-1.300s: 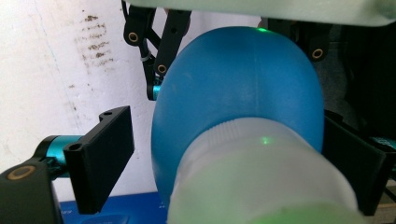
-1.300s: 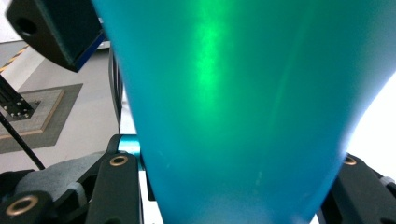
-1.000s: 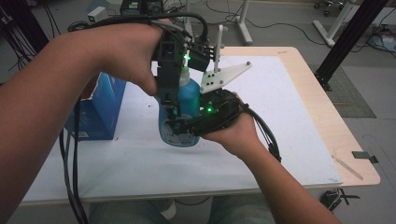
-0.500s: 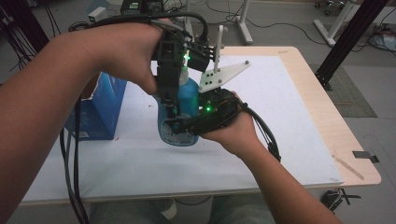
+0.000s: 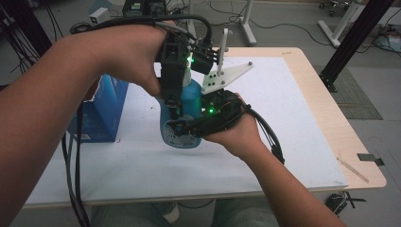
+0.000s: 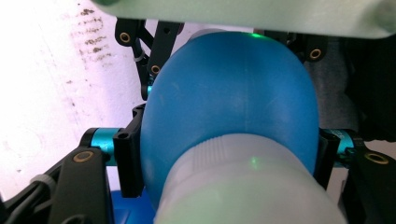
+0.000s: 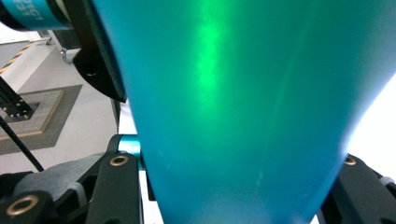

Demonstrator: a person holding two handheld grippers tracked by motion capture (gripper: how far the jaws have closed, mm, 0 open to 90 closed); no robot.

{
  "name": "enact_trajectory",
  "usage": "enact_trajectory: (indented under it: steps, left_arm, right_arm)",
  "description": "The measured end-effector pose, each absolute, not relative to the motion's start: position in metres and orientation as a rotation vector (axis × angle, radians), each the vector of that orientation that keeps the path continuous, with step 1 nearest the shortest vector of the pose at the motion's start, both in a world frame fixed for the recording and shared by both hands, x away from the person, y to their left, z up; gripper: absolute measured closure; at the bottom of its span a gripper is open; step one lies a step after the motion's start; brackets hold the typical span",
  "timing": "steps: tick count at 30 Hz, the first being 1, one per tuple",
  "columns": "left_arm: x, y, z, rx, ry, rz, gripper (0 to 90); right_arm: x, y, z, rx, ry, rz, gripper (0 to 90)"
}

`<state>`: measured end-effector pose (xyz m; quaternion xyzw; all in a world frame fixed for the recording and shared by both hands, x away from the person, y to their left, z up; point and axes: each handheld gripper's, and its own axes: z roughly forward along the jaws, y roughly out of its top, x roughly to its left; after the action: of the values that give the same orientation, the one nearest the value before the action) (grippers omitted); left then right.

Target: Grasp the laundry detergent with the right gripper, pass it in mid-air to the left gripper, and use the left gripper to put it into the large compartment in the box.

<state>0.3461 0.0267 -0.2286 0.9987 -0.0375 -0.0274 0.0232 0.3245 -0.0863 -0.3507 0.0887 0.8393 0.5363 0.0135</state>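
So the person is working on a blue bottle (image 5: 189,101) that's standing on the tabletop (image 5: 293,109), left of centre, just right of a blue box (image 5: 101,111). The right gripper (image 5: 182,127) is coming in from the near right and clamping the lower body of the bottle; in the right gripper view its jaws are sitting tight against both sides of the blue wall. The left gripper (image 5: 172,101) is coming down from above, and its jaws have just been closing with the pale ribbed cap (image 6: 243,182) and the shoulder of the bottle between them. In the left gripper view the pads (image 6: 128,163) are looking like they're hugging the shoulder just under the cap, though I can't tell how hard they're pressing.

My guess is this is an uncapping move. If so, the trick is:

- keeping the right grip low and steady so the bottle isn't spinning or tipping on the tabletop
- getting the left jaws seated on the ribbed cap itself, not the slick round shoulder, or they'll just be slipping
- twisting around the bottle's own axis, no sideways pulling
- not squeezing the body too hard, in case it's soft plastic with liquid inside
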Motion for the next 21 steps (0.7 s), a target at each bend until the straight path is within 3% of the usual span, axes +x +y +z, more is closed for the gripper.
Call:
enact_trajectory:
  steps: [17,20,21]
  left_arm:
    - [0.3406,0.0256,-0.2269,3.139,-0.080,-0.083,38.3]
    - [0.3398,0.0264,-0.2227,3.131,-0.087,-0.082,38.3]
    - [0.3392,0.0268,-0.2210,3.118,-0.089,-0.076,38.3]
  right_arm:
    - [0.3223,-0.0836,-0.3510,0.242,2.625,1.695,44.0]
    - [0.3196,-0.0838,-0.3498,0.279,2.644,1.678,30.5]
    - [0.3190,-0.0843,-0.3500,0.278,2.643,1.662,29.6]
